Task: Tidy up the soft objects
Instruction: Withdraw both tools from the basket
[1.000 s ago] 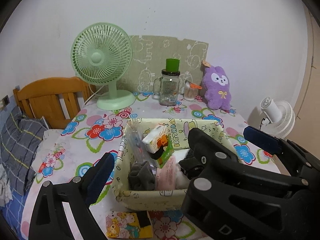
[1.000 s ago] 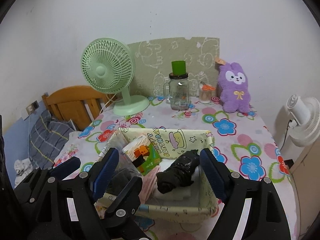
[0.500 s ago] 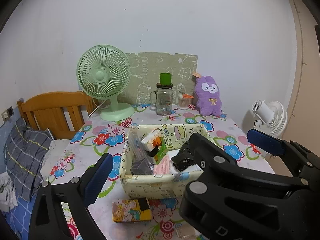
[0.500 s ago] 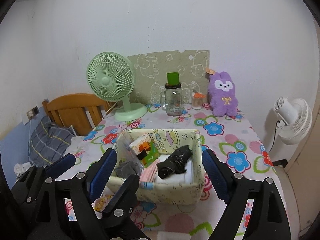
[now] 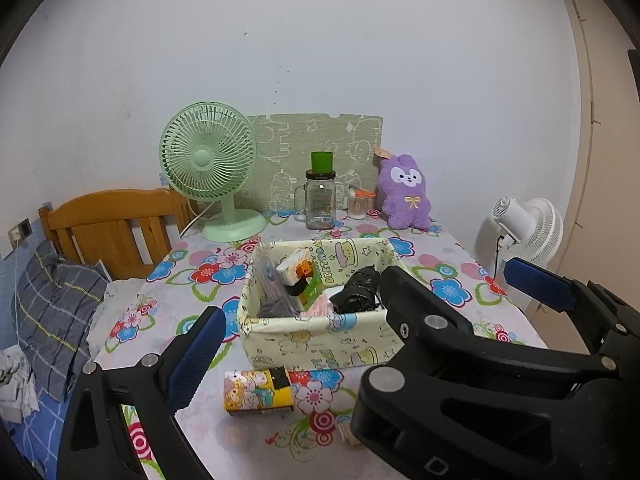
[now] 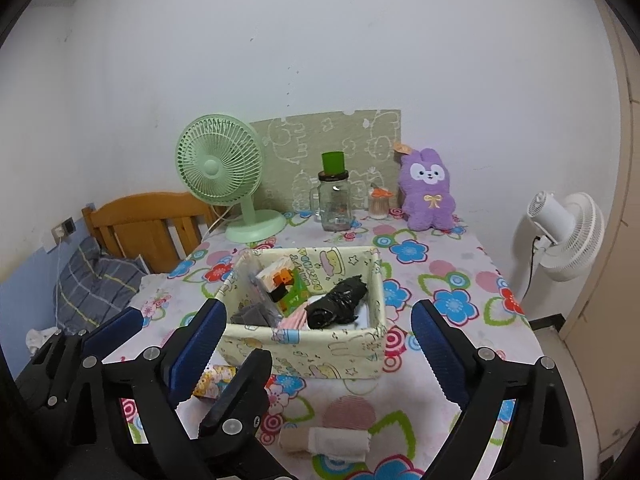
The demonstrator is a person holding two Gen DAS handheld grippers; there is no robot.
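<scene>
The rolled cloth (image 6: pixel 323 443), beige at its left end and white at its right, lay on the flowered tabletop (image 6: pixel 452 280) at the near edge, its long axis running left to right, just in front of the fabric bin (image 6: pixel 304 350). It sat below and between the right gripper (image 6: pixel 316 340) jaws, which stood wide open and empty; that gripper was judged nearer. The left gripper (image 5: pixel 360 312) was likewise wide open, holding nothing.

I see even, soft indoor light, moderately bright, with no glare. Shadows on the white wall (image 5: pixel 360 40) are faint. Both fisheye views bend strongly toward black vignetted corners. Focus is sharp throughout, with no motion blur.
</scene>
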